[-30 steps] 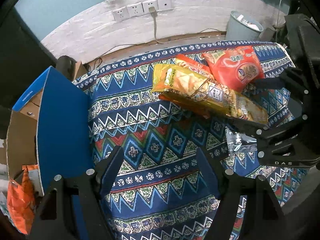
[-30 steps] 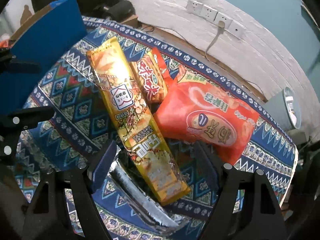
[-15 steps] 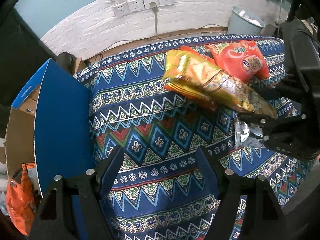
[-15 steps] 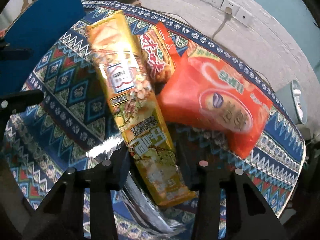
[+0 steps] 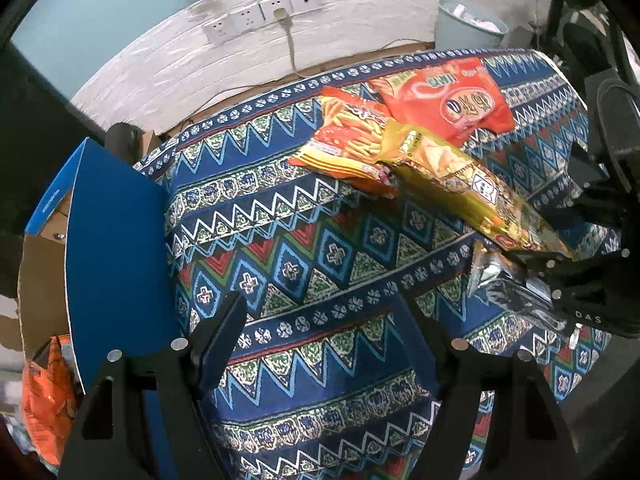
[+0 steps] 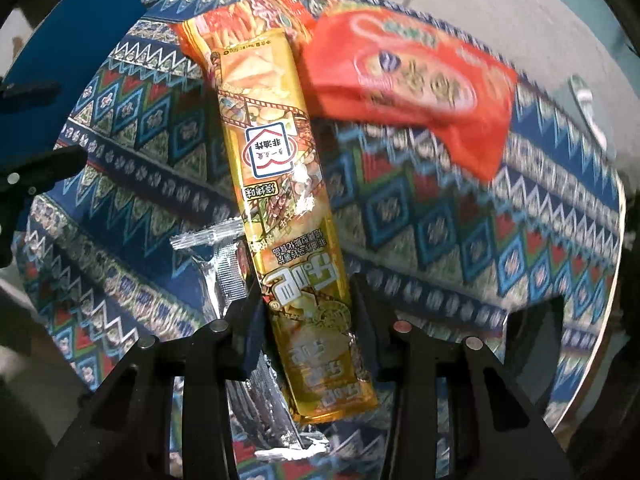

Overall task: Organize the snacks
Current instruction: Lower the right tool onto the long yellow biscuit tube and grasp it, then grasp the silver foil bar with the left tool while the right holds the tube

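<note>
yellow snack pack [image 6: 280, 184]: glossy plastic film | tablecloth [image 5: 304, 248]: matt woven cloth | box [image 5: 112, 248]: matt cardboard

This looks like a lived-in room of a home rather than a shop or lab. A table draped in a blue, red and green zigzag-patterned woven cloth [image 5: 304, 240] fills the middle of the left wrist view. Behind it, at twelve o'clock, a rough white-painted lower wall [image 5: 248, 60] under pale teal paint carries a row of white wall sockets [image 5: 260, 16] with one grey cable plugged in. At one o'clock a pale blue plastic waste bin [image 5: 468, 28] stands on the floor. At nine o'clock sits an open blue-and-brown cardboard box [image 5: 108, 248].
</note>
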The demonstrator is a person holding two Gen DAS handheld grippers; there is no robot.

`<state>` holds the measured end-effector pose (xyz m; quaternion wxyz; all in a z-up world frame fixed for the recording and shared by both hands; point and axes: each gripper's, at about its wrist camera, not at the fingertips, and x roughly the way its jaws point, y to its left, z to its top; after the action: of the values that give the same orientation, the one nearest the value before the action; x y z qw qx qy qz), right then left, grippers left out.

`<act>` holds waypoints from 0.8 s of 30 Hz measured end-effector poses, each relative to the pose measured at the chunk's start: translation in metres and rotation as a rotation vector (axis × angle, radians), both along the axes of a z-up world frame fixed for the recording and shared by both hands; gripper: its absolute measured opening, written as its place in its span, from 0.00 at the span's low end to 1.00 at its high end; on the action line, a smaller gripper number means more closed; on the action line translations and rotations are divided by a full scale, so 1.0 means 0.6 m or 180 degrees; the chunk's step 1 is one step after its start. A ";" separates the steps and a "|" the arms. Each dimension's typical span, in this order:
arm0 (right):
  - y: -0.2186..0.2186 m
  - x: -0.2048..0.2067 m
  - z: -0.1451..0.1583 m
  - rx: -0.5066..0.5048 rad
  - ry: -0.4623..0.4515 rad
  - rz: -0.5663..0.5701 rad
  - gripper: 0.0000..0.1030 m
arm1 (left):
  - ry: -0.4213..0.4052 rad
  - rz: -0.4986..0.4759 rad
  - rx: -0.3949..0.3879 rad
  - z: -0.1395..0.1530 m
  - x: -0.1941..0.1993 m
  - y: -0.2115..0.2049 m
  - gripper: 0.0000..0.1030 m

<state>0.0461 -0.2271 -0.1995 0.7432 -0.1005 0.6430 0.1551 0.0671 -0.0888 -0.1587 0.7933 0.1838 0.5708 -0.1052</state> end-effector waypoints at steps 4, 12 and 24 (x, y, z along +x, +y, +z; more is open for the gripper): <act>-0.010 -0.036 0.001 0.0124 0.0104 -0.0151 0.38 | 0.0009 -0.0023 0.0024 0.002 -0.011 -0.001 0.75; 0.005 -0.086 0.012 0.0304 0.0163 -0.0241 0.35 | 0.0055 0.0020 0.0031 0.007 -0.035 0.001 0.75; 0.020 -0.127 0.010 -0.0087 0.0026 -0.0123 0.34 | 0.0540 0.0234 -0.0451 -0.022 -0.062 -0.039 0.79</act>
<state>-0.0304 -0.2148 -0.1937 0.7420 -0.0976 0.6499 0.1323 0.0301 -0.1120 -0.1717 0.7564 0.0966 0.6334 -0.1313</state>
